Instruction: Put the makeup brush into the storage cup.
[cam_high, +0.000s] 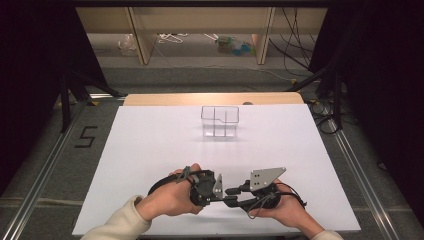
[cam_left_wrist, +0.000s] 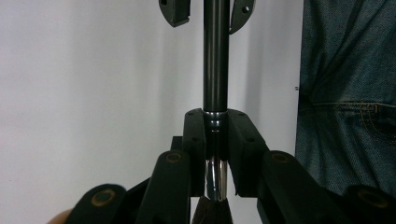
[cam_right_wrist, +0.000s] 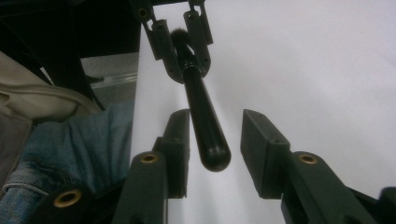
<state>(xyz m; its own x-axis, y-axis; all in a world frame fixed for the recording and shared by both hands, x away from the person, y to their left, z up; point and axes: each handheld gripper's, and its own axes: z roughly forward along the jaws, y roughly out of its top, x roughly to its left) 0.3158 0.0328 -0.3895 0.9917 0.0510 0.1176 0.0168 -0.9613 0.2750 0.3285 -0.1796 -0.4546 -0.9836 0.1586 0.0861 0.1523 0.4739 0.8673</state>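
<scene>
2 jaws of left gripper (cam_left_wrist: 216, 154) around brush (cam_left_wrist: 215, 70) ferrule (right gripper (cam_right_wrist: 217, 154) apart)

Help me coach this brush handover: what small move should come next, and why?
Probably shut the right gripper on the brush handle. Its fingers stand open on either side of the rounded handle end, apart from it, while the left gripper grips the ferrule, so the brush is not yet shared.

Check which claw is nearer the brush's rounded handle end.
Right. The right claw stands open with the brush handle end between its jaws, not gripped. The left claw is shut on the ferrule by the bristles, at the brush's other end.
</scene>
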